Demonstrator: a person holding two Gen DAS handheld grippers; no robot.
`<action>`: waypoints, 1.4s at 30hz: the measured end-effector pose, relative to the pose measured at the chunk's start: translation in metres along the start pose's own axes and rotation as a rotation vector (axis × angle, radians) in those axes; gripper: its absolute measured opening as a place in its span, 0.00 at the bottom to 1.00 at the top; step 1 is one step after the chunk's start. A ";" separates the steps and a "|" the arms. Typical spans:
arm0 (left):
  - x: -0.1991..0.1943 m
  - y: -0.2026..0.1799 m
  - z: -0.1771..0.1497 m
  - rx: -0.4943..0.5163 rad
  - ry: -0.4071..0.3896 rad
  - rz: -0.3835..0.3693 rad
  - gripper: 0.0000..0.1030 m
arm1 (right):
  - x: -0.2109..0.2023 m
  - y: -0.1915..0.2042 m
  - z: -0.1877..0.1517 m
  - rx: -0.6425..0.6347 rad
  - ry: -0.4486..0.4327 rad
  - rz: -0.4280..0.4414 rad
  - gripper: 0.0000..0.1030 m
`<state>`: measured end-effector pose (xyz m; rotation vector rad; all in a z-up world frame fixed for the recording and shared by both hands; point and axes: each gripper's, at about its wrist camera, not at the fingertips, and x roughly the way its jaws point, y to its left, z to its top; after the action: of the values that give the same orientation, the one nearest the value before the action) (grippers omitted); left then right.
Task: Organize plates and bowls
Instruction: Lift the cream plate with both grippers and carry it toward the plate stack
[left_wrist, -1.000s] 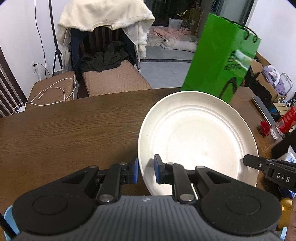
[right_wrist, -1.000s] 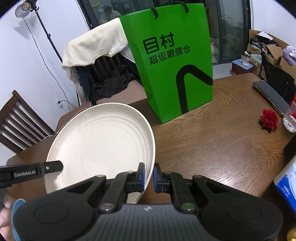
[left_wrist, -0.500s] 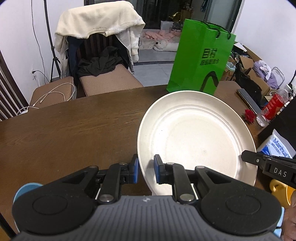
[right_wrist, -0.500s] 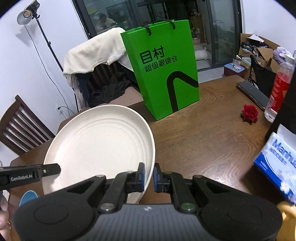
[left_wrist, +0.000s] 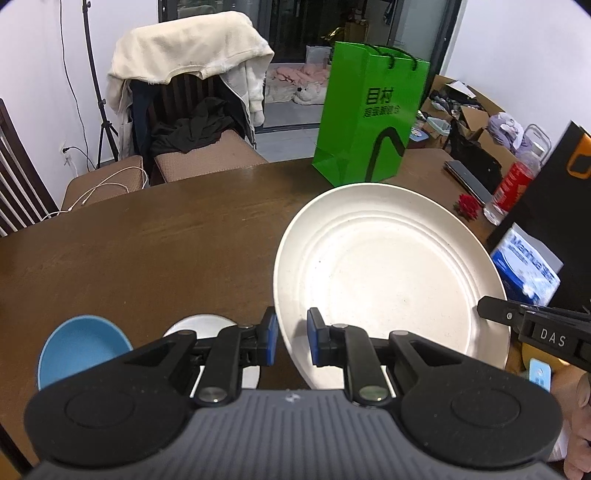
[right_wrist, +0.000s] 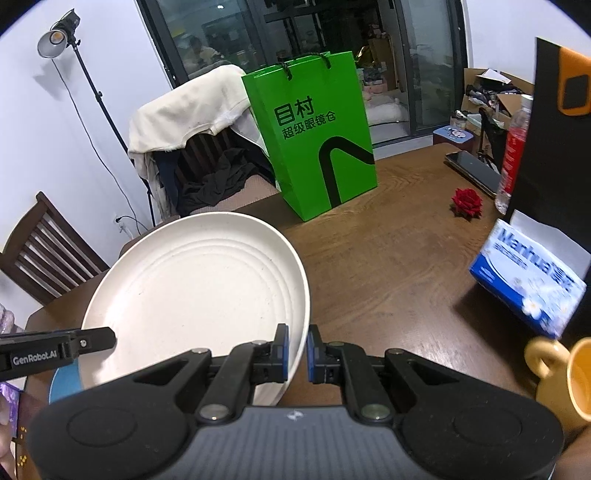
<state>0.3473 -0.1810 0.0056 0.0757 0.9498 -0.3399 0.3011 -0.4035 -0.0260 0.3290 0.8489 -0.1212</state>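
Two grippers, one plate: I've got the left gripper (left_wrist: 291, 339) pinching the cream plate (left_wrist: 388, 273) at its left rim, and the right gripper (right_wrist: 295, 349) pinching the opposite rim, lower middle of the right wrist view.
Plate position: lifted clear of the tabletop (left_wrist: 147, 240), tilted a bit, centre-right in the left wrist view.
Other dishes: blue bowl (left_wrist: 79, 345) and a white bowl (left_wrist: 207, 326) sit on the tabletop at lower left of the left wrist view, partly hidden behind my gripper.
Likely step: carrying the plate over toward those, I'd guess for stacking.
Risk 1: both grips are thin rim pinches, so if my hands drift apart or twist unevenly the plate could pop out of one side and drop.
Risk 2: the yellow mug (right_wrist: 565, 376) sits lower right in the right wrist view, and the tissue pack (right_wrist: 528, 284) just above it; swinging wide could knock them.
Risk 3: can't see under the plate, so setting it down blind could clip a bowl.
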 end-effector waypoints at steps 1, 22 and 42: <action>-0.004 -0.001 -0.004 0.003 0.000 -0.002 0.17 | -0.004 0.000 -0.003 0.002 -0.002 -0.001 0.09; -0.072 -0.010 -0.082 0.043 -0.015 -0.040 0.17 | -0.082 0.003 -0.081 0.027 -0.026 -0.033 0.09; -0.106 0.008 -0.154 0.067 -0.008 -0.042 0.17 | -0.114 0.022 -0.156 0.027 -0.016 -0.030 0.09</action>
<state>0.1727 -0.1140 0.0009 0.1160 0.9332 -0.4103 0.1199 -0.3337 -0.0310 0.3399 0.8372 -0.1627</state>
